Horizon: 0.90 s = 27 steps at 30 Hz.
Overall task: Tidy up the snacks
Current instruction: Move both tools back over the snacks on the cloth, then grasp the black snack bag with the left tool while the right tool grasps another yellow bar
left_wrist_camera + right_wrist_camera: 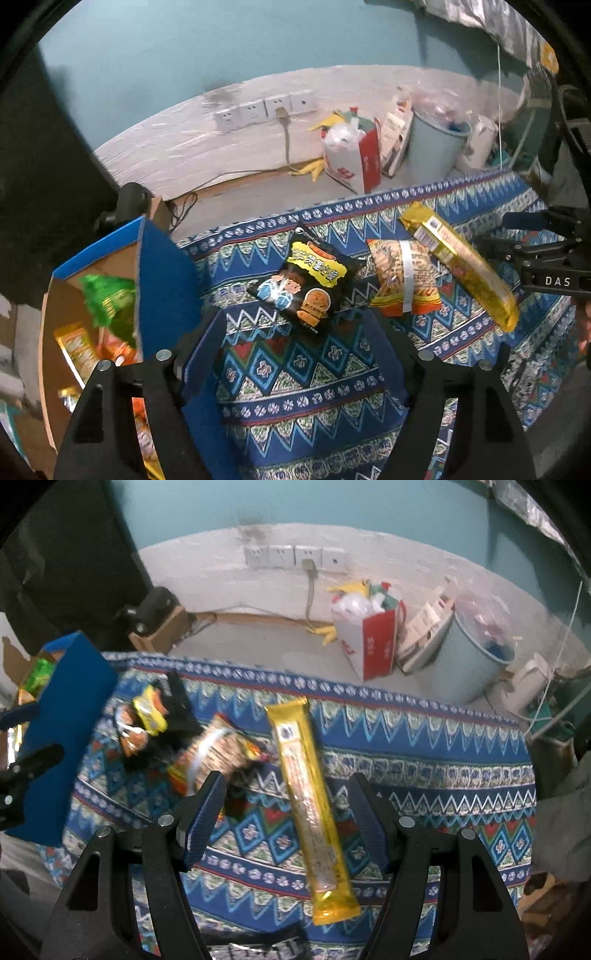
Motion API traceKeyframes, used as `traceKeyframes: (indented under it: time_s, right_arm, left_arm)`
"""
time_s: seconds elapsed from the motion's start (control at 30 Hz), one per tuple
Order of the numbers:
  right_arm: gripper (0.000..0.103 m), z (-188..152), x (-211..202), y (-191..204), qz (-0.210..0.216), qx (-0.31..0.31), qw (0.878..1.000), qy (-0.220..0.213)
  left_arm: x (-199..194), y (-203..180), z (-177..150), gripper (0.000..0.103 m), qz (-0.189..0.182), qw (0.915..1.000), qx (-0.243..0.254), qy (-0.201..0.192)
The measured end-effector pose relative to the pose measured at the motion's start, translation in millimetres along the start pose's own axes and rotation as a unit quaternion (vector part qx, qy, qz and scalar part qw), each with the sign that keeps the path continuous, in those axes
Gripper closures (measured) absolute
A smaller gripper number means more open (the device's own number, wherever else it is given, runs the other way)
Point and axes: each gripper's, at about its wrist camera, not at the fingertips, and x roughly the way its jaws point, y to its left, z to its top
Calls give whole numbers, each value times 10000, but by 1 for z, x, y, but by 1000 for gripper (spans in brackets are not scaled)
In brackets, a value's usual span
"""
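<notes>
My patterned blue tablecloth (314, 387) covers the work surface and carries 3 loose snacks. At its left edge stands the blue cardboard box (162, 280), open-topped, with a green packet (110, 299) and orange packets (79, 349) inside. The long yellow snack bar (312, 808) lies lengthwise on the cloth between the spread fingers of my right gripper (288, 816); the fingers stand wide apart and I cannot tell whether either touches it. Left of the bar lies the orange snack packet (404, 282), its upper right corner under the bar's end. The black snack packet (306, 284) lies just beyond my left gripper (295, 354), whose fingers are wide open and hold nothing.
</notes>
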Motion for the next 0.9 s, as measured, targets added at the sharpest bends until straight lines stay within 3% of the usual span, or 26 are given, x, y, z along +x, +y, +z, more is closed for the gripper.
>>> traceKeyframes:
  time_s: [0.4, 0.8, 0.9]
  right_arm:
    - [34, -17, 52, -16, -99, -31, 9984, 557]
    - [34, -26, 78, -17, -124, -140, 9967, 795]
    - [34, -26, 81, -16, -167, -179, 9963, 823]
  left_arm:
    - [61, -6, 12, 24, -179, 9984, 159, 505]
    - [104, -10, 20, 21, -182, 9959, 328, 827]
    - [112, -7, 22, 17, -176, 9958, 251, 862]
